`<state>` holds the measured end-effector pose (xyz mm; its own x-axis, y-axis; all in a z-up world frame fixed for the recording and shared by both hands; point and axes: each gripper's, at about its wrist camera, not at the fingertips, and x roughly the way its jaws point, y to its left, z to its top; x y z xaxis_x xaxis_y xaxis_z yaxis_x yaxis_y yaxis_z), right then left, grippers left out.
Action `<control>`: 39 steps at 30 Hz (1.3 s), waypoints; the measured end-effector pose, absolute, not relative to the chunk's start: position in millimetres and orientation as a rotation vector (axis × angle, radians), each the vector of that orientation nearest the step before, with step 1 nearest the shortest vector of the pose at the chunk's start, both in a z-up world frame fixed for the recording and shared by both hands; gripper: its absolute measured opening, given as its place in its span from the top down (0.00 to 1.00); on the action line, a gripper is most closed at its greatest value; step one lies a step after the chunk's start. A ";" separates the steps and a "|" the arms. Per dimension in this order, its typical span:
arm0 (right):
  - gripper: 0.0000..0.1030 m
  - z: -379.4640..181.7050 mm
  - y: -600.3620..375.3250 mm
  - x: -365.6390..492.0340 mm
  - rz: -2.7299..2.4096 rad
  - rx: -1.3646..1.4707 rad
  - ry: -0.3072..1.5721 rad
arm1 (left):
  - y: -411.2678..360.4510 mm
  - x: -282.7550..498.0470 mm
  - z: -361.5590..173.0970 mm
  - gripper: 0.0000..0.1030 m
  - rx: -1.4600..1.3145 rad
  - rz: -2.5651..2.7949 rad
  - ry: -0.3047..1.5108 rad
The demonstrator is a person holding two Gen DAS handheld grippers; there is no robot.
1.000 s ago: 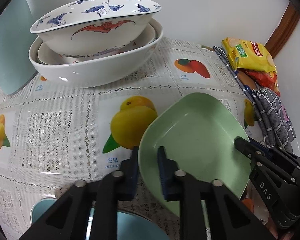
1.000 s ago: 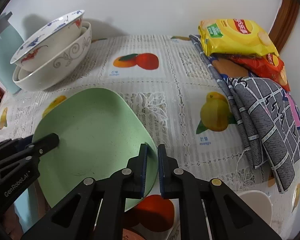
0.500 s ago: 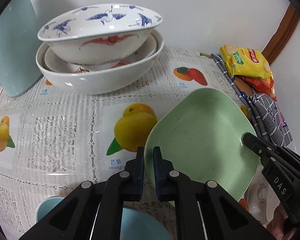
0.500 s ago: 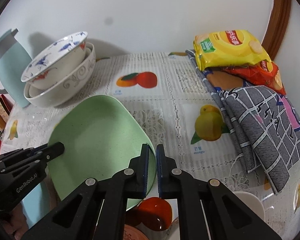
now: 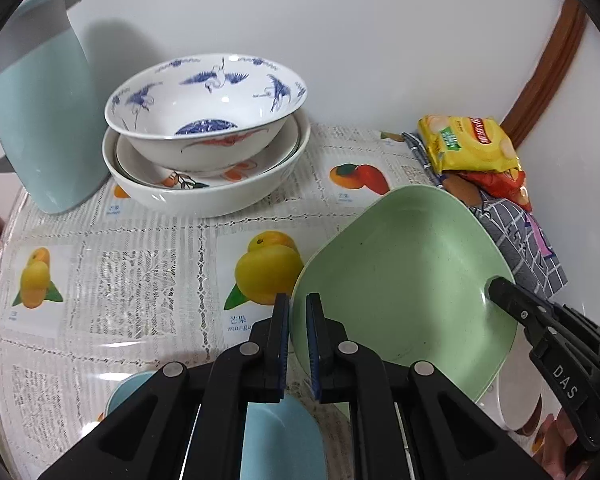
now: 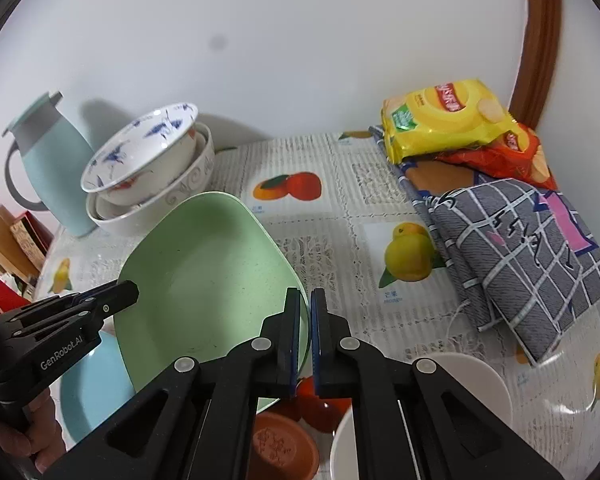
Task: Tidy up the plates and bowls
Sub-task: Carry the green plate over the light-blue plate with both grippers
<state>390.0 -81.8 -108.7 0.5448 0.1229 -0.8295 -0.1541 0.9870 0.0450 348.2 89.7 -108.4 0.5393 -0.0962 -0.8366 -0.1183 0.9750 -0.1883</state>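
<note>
Two tongs [image 5: 297,314] [image 6: 305,312] pinching green plate [image 5: 404,280] (empty), crane bowl [image 5: 206,108] nested in bowls

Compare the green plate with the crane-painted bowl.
The green plate is plain, shallow and squarish; the crane-painted bowl is round, deep and white with blue birds. The plate is clamped by the left gripper and right gripper; the bowl sits nested in a stack of bowls. Both are empty.

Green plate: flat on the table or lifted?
Lifted and tilted. The green plate hangs above the blue dish, left gripper and right gripper clamping opposite rims.
</note>
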 end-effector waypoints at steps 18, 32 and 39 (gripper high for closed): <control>0.95 -67.7 -63.9 311.2 0.197 -0.011 0.946 | 108.9 268.1 -78.3 0.91 -0.249 0.034 0.962; 0.95 -64.7 -40.8 265.9 0.225 0.016 0.945 | 131.9 221.6 -72.2 0.91 -0.231 0.063 0.949; 0.95 -76.1 -20.0 263.3 0.239 0.035 0.962 | 153.3 218.5 -83.2 0.91 -0.223 0.084 0.970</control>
<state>263.3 -20.0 -76.1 0.5474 0.2167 -0.8084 -0.1860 0.9732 0.1349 218.5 153.3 -83.2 0.5639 -0.0286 -0.8253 -0.1704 0.9739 -0.1501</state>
